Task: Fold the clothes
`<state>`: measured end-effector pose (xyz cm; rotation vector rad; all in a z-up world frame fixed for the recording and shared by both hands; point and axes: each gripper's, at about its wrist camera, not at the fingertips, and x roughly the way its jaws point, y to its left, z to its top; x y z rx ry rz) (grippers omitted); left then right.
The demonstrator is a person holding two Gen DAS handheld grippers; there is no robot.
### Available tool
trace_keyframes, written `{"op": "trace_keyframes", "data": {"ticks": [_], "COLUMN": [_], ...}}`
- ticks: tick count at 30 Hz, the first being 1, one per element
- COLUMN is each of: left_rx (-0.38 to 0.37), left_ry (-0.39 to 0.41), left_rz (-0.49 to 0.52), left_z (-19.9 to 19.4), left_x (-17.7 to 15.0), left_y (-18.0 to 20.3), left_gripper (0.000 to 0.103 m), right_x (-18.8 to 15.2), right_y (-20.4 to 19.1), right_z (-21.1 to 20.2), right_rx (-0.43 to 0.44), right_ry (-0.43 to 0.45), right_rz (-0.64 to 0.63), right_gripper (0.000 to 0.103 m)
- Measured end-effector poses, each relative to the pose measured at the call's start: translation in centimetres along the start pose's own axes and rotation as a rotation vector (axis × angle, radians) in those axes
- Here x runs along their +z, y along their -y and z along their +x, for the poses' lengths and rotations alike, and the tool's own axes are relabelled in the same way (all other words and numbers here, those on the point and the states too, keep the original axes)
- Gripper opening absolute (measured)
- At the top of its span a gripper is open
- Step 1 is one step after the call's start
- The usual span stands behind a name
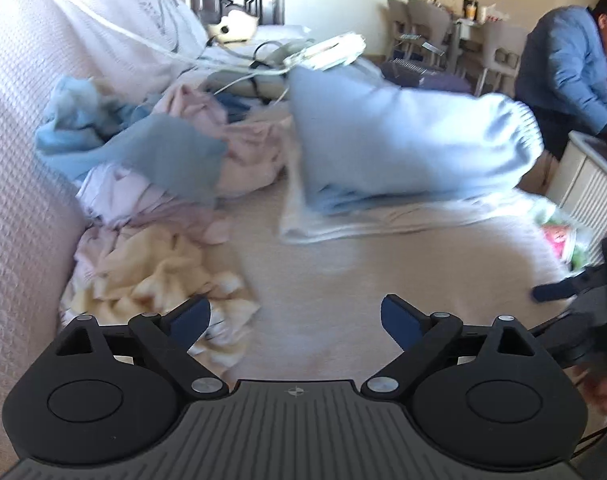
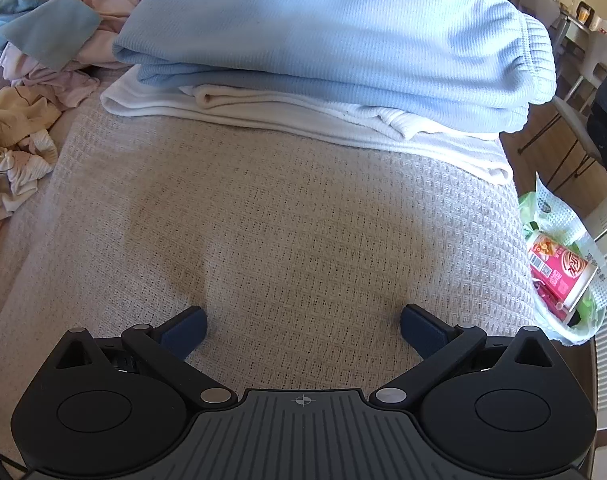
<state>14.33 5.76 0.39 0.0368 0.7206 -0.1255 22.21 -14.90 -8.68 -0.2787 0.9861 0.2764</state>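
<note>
Sofa cover (image 1: 343, 280), a beige waffle weave, fills the left wrist view, which is motion-blurred. Unfolded clothes (image 1: 151, 184) in blue, pink and cream lie heaped from 9 to 11 o'clock against the backrest. A folded light blue garment (image 1: 403, 140) sits at 1 o'clock on a folded white one (image 1: 343, 228). Cables and a white device lie behind at 12 o'clock; a person in a blue jacket (image 1: 563, 68) bends over a white unit at 2 o'clock, with chairs beyond. The left hand-held gripper (image 1: 295, 320) is tilted down above bare cover, jaws spread, nothing between them. The right hand-held gripper shows partly at 3 o'clock.

Right wrist view, sharp: the light blue garment (image 2: 323, 40) tops the folded stack at 12 o'clock, the white garment (image 2: 303, 120) beneath it. Loose clothes (image 2: 43, 60) lie at 10 o'clock. A bag with red packaging (image 2: 563, 264) sits off the sofa edge at 3 o'clock. The right hand-held gripper (image 2: 303, 328) points steeply at bare cover (image 2: 283, 220), jaws spread and empty.
</note>
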Motion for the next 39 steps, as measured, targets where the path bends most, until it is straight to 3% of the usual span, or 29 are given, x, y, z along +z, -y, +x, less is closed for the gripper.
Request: {"op": "trace_keyframes", "data": {"ticks": [5,11,16,19,22,25,39], "left_rx": [-0.074,-0.09,-0.119,-0.141,-0.148,-0.122,-0.126], "left_ry": [0.034,-0.024,-0.126,-0.216,-0.211,-0.214,-0.211], "left_rz": [0.01,0.037,0.038,-0.079,-0.132,-0.077,-0.093], "left_z": [-0.6,1.7,4.5,6.5,6.4,6.4,6.7], "left_x": [-0.2,-3.1,-6.0,-7.2,-7.2,-7.3,-7.2], "left_y": [2.3,3.9,3.5,1.7,0.8,1.7,1.4], "left_gripper": [0.101,0.102,0.102,0.103,0.103,0.103,0.103], "right_x": [0.0,0.0,0.0,0.0,0.0,0.0,0.1], "right_y": [0.0,0.0,-0.1,-0.2,-0.2,-0.3,-0.3], "right_z": [0.0,0.0,0.0,-0.1,-0.1,-0.1,0.0], "right_rx": [0.0,0.0,-0.007,-0.012,-0.014,-0.016,-0.019], "right_ry": [0.001,0.005,0.006,0.007,0.007,0.006,0.008], "right_rz": [0.0,-0.001,-0.004,-0.009,-0.011,-0.013,-0.017], "right_gripper": [0.103,0.103,0.103,0.103,0.103,0.103,0.103]}}
